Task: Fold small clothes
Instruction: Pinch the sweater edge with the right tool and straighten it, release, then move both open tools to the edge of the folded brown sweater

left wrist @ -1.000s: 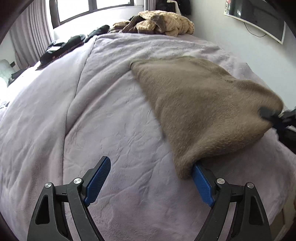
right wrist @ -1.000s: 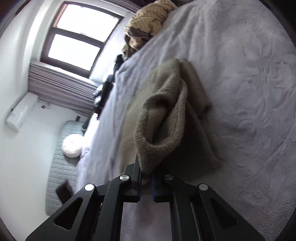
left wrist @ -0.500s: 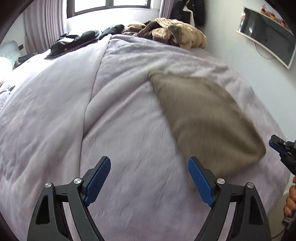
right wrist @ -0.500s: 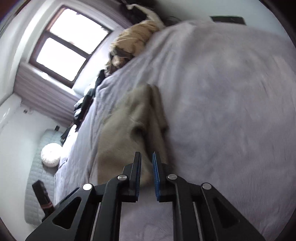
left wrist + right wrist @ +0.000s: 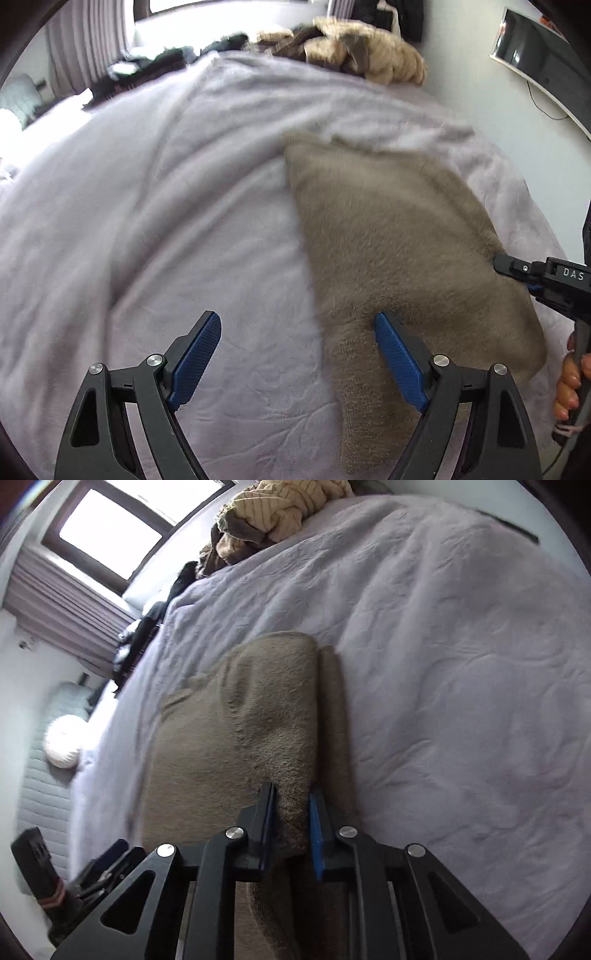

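My left claw (image 5: 297, 354) tilts down, jaws wide, 1 pad against the brown cloth (image 5: 399, 236) on the bed (image 5: 155, 206). My right claw (image 5: 291, 829), jaws just closing, pinches its edge.

Wide-open left gripper (image 5: 297, 349) low over lilac bedspread (image 5: 155, 229); 2 blue pads, right pad (image 5: 397, 360) touching edge of folded tan fleece garment (image 5: 399, 243), left pad over bare cover. Right gripper (image 5: 498, 263) at garment's right edge, hand (image 5: 570, 380) on its handle. Heaped clothes (image 5: 362, 55) at far end.
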`<state>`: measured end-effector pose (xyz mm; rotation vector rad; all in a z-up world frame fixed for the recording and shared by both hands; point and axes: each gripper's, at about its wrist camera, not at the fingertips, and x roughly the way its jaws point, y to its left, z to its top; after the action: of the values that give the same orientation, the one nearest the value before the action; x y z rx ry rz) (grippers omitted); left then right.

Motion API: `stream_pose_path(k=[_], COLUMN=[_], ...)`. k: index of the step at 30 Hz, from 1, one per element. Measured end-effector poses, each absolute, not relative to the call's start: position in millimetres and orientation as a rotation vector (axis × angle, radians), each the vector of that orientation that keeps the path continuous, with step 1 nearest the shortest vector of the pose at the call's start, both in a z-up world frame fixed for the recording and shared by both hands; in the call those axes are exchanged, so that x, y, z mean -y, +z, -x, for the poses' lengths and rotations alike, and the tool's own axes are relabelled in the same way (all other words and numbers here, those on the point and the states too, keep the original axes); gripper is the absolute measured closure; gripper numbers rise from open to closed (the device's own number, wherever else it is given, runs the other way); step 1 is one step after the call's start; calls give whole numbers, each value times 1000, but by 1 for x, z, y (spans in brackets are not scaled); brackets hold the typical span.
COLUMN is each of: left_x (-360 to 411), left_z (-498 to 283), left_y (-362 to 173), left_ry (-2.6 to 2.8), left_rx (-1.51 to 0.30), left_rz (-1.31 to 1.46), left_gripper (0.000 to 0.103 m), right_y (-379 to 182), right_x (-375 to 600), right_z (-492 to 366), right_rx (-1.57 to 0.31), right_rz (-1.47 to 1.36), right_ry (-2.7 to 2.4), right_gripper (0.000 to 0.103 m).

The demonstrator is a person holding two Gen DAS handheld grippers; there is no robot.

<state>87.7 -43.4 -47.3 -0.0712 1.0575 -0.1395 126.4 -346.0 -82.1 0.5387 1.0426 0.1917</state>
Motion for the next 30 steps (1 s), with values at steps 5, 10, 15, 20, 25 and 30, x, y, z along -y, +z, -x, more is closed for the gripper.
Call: stream_pose_path(k=[5,10,15,20,25,30], left_x=[39,42,41,39,39,40], left_z=[-82,-75,-68,-56,-44,-39], left_y=[-50,-47,-49,-49,-49,-48], left_ry=[-134,-125,-116,-112,-116,-114], left_rx=[-1070,-1050,-1062,-1072,-1077,-1078], left_rz=[76,15,33,39,22,19], left_gripper=[8,8,8,8,8,8], right_y=[-89,-41,-28,-73,-79,-83], right_x=[372,360,321,328,341,337], right_z=[-105,-71,-46,-37,-29,-33], right_rx=[-1019,-929,-944,-1058,-1036,-1032], right_rz=[-715,-628,-480,-507,-579,-572], right_ry=[207,236,329,245,242,230], right_gripper=[82,81,81,84,85,82])
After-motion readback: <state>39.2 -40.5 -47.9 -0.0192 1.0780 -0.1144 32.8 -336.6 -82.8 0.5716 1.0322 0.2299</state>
